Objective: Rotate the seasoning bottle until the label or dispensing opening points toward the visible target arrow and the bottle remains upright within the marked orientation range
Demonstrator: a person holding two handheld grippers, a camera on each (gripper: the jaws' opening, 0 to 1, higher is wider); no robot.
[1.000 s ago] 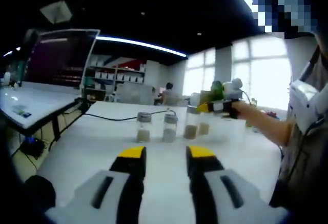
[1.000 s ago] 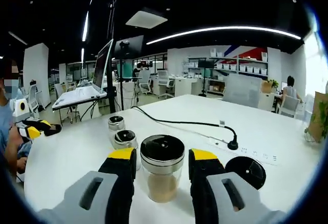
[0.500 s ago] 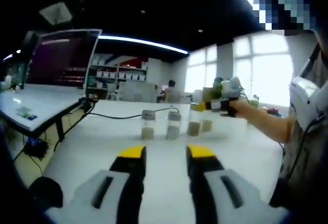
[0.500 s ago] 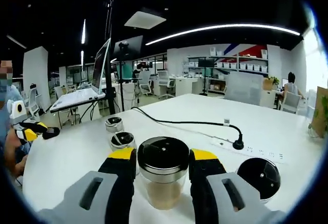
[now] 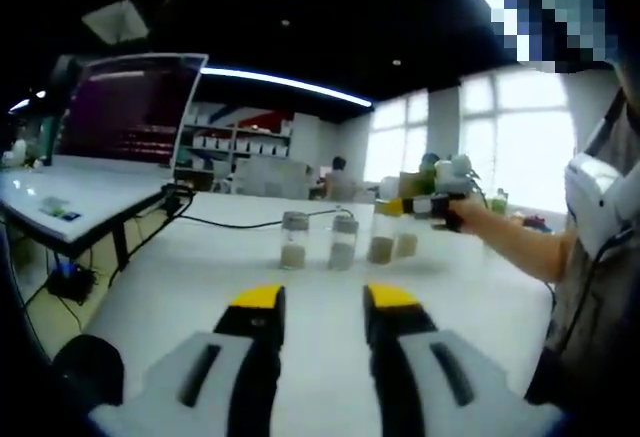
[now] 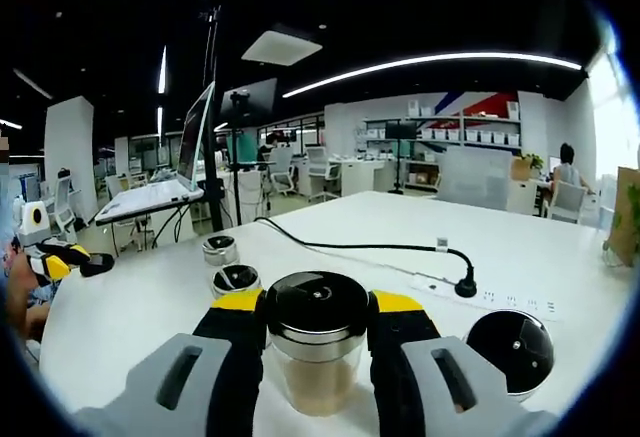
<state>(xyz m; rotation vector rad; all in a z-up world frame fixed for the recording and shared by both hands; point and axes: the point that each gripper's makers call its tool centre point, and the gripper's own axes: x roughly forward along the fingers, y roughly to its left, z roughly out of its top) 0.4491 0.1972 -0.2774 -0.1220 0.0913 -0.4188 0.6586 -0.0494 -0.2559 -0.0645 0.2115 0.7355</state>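
Since the earlier frames the right tongs (image 6: 318, 309) are closing in on the seasoning bottle (image 6: 316, 342), whose black cap now sits level with the yellow tips, both jaws pressing its sides. The bottle is standing upright on the white desk (image 6: 140, 292), near the edge closest to the right gripper view. To its left, two smaller jars (image 6: 229, 267) are standing one behind the other; to its right, a black-capped jar (image 6: 511, 340) is sitting by a power strip (image 6: 500, 300). In the left gripper view, the left tongs (image 5: 321, 302) are hovering parted and empty above the desk, facing the row of four bottles.
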